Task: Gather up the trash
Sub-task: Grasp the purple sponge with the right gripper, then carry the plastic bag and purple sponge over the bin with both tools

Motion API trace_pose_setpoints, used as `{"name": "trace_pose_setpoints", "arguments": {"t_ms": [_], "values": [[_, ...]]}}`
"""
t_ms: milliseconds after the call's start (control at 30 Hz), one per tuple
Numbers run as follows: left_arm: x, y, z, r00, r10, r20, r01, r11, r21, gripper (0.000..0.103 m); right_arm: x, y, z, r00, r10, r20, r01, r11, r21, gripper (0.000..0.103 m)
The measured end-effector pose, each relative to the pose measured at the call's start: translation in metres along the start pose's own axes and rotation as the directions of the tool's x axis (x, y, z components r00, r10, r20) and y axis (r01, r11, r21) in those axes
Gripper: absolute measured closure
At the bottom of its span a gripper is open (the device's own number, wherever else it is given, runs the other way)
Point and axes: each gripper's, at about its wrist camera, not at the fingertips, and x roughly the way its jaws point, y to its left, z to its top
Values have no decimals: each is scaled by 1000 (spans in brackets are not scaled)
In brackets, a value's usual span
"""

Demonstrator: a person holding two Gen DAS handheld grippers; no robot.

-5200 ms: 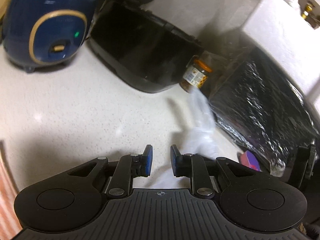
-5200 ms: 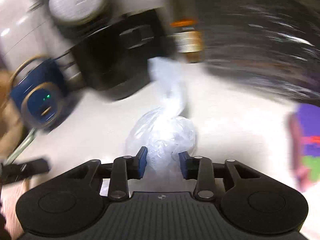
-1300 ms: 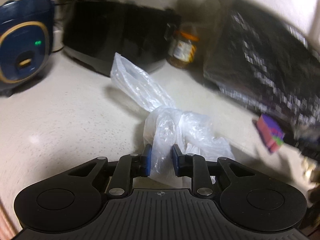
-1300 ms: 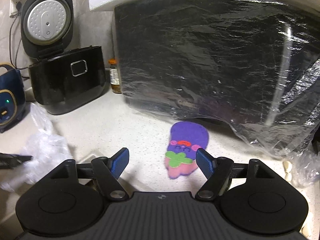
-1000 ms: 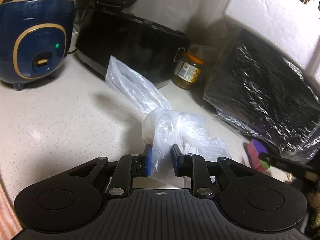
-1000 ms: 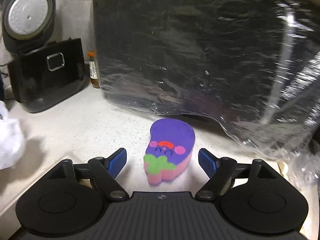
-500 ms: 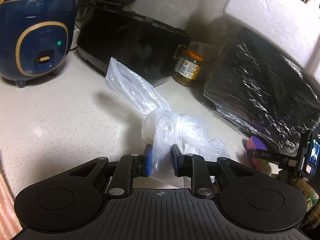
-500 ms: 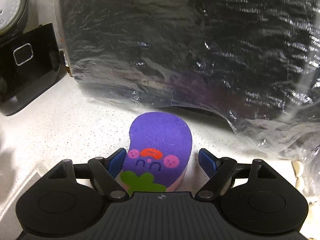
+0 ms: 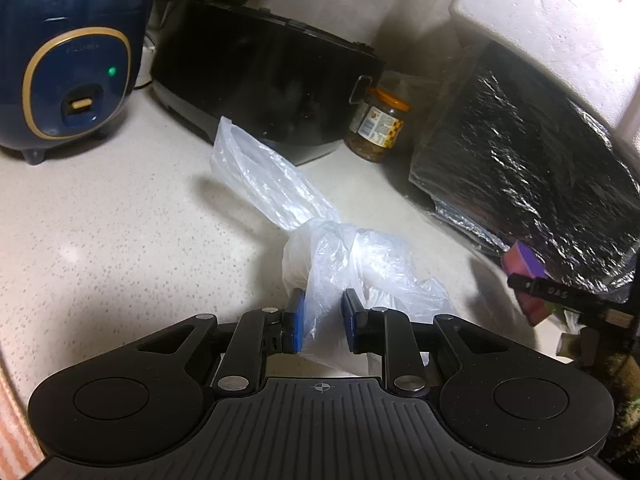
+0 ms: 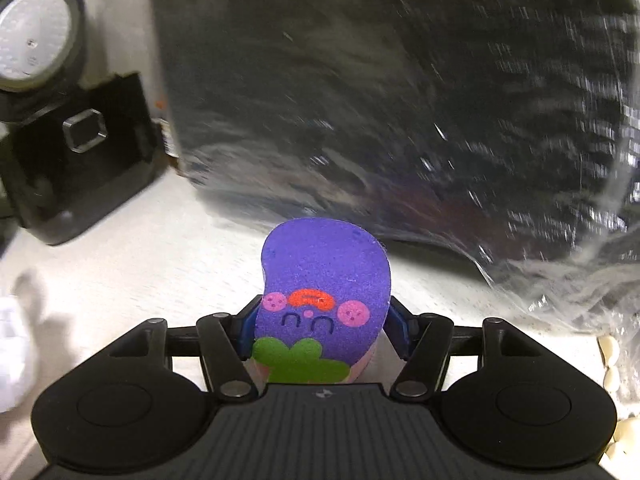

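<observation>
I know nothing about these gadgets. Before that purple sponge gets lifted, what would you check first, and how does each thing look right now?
1. Purple eggplant-shaped foam sponge sits between the right tool fingers: ok. The jaws have just been closing on it.
2. Pads pressing firmly enough to lift: cannot tell, the sponge hides the contact.
3. Left tool gripping the knotted clear plastic bag: ok, the film is pinched between the blue pads.
4. Room above the sponge: not ok, the black foil-wrapped box looms close behind it.
5. Glass jar with orange lid clear of both tools: ok.
6. Picture sharp enough to judge: not ok, the right view is blurred.
</observation>
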Motion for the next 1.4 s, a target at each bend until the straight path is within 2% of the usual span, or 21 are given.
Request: {"name": "trace_pose_setpoints", "arguments": {"t_ms": [267, 433, 567, 700, 800, 933, 1100, 1167, 1267, 1400], "values": [[-4, 2, 0, 999, -33, 1, 33, 999, 9, 79, -36, 32, 2, 989, 146, 10, -145, 988, -45, 41], [-13, 13, -3, 997, -72, -15, 72, 997, 35, 80, -61, 63, -20, 975, 218, -38, -219, 975, -38, 41], [-18, 19, -6, 989, -139, -51, 142, 988, 64, 80, -82, 90, -46, 972, 223, -73, -225, 974, -31, 41], [-22, 11, -12, 978, -196, -65, 202, 974, 102, 80, -103, 100, -76, 980, 167, -111, -171, 985, -33, 41], [-26, 0, -21, 968, -234, -92, 243, 964, 105, 80, -113, 88, -89, 986, 94, -137, -96, 995, -9, 41], [-31, -20, -35, 959, -253, -130, 270, 954, 133, 80, -125, 64, -104, 989, 43, -144, -39, 999, 33, 41], [-35, -50, -59, 955, -242, -171, 266, 954, 139, 80, -132, 32, -124, 988, 33, -152, -27, 999, 44, 41], [-33, -63, -72, 946, -245, -213, 279, 948, 150, 80, -134, 20, -130, 986, 35, -165, -26, 998, 58, 41], [-25, -84, -99, 942, -196, -274, 253, 949, 190, 80, -142, -2, -142, 987, 47, -155, -38, 997, 65, 41], [-16, -97, -137, 927, -150, -345, 221, 959, 176, 80, -143, -31, -163, 979, 47, -198, -35, 997, 64, 41]]}}
